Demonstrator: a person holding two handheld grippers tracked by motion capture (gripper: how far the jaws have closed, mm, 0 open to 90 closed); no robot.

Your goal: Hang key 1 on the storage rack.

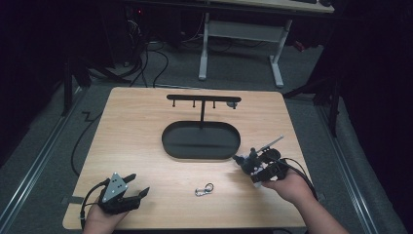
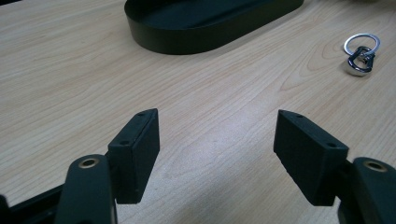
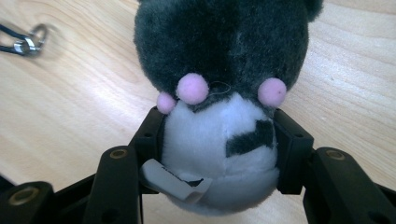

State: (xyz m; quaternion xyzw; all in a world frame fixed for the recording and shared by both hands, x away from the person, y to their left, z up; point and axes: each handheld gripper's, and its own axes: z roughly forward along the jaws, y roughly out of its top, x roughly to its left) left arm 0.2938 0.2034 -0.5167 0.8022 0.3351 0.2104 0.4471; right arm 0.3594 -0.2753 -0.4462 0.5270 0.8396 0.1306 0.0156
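A small plush toy [image 3: 219,42], dark grey on top with a white belly and pink dots, sits between the jaws of my right gripper [image 3: 218,119], whose pads press its white sides. A grey tag hangs from its underside. In the high view the right gripper [image 1: 253,168] holds the toy [image 1: 247,162] just above the table, to the right of the black oval tray [image 1: 168,141]. My left gripper [image 1: 138,184] rests near the front left corner, open and with nothing in it [image 2: 217,116]. A silver keyring with a clip [image 1: 204,189] lies on the wood between the two grippers.
A black T-shaped stand with small hooks [image 1: 202,100] rises from the back of the tray, and a small item hangs at the bar's right end [image 1: 233,104]. The keyring [image 2: 360,55] lies ahead and to the right of the left gripper. The table's front edge is close to both hands.
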